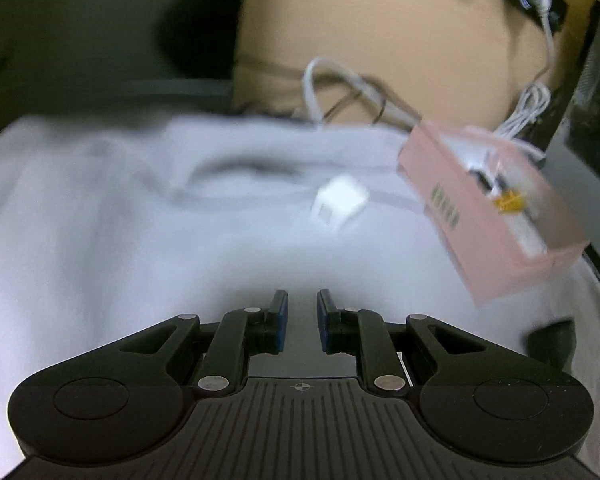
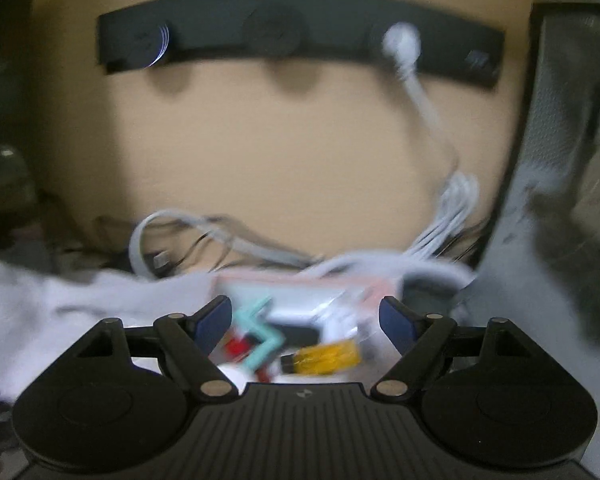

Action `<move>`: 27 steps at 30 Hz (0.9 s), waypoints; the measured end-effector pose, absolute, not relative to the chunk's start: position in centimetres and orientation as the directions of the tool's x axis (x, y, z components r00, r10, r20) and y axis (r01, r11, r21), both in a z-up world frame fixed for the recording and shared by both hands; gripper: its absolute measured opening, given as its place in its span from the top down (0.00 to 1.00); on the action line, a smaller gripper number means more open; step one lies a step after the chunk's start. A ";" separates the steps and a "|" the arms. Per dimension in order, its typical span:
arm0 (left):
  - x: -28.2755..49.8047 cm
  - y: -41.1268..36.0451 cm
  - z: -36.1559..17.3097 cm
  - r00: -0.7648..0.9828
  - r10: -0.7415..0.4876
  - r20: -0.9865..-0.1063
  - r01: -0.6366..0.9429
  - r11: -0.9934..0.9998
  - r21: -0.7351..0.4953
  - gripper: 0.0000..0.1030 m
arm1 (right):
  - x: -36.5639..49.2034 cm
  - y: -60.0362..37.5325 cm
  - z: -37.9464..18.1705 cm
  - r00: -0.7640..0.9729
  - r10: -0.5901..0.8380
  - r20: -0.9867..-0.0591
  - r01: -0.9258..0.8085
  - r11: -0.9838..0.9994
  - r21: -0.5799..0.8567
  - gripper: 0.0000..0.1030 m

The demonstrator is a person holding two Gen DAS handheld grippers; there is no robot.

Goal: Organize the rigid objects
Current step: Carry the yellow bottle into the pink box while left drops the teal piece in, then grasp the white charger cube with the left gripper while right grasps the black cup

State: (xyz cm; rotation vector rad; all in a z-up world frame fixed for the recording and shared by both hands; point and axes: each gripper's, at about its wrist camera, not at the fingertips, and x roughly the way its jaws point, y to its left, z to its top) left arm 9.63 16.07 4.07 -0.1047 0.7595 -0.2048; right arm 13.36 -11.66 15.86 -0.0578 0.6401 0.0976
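Observation:
A pink open box (image 1: 476, 208) sits on a white cloth (image 1: 140, 220) at the right, holding small items, one of them yellow (image 1: 508, 202). A small white cube-shaped plug (image 1: 340, 200) lies on the cloth left of the box. My left gripper (image 1: 302, 300) hovers empty above the cloth, jaws a narrow gap apart. In the blurred right wrist view my right gripper (image 2: 306, 312) is open wide just over the pink box (image 2: 300, 280), with a teal zigzag piece (image 2: 262, 332), a red item (image 2: 238, 346) and a yellow item (image 2: 328, 356) between its fingers.
A tan cardboard wall (image 2: 280, 152) stands behind, with a black power strip (image 2: 300, 36) and a white plug and cable (image 2: 404, 44). Loose white and dark cables (image 1: 348, 92) lie behind the cloth. A dark grey case (image 2: 560, 160) stands at the right.

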 end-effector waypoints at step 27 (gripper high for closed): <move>18.1 8.5 4.4 0.679 -0.238 -0.695 0.531 0.812 0.241 0.77 | 1.8 -11.3 4.5 0.596 0.153 -0.788 -0.221 0.975 0.023 0.21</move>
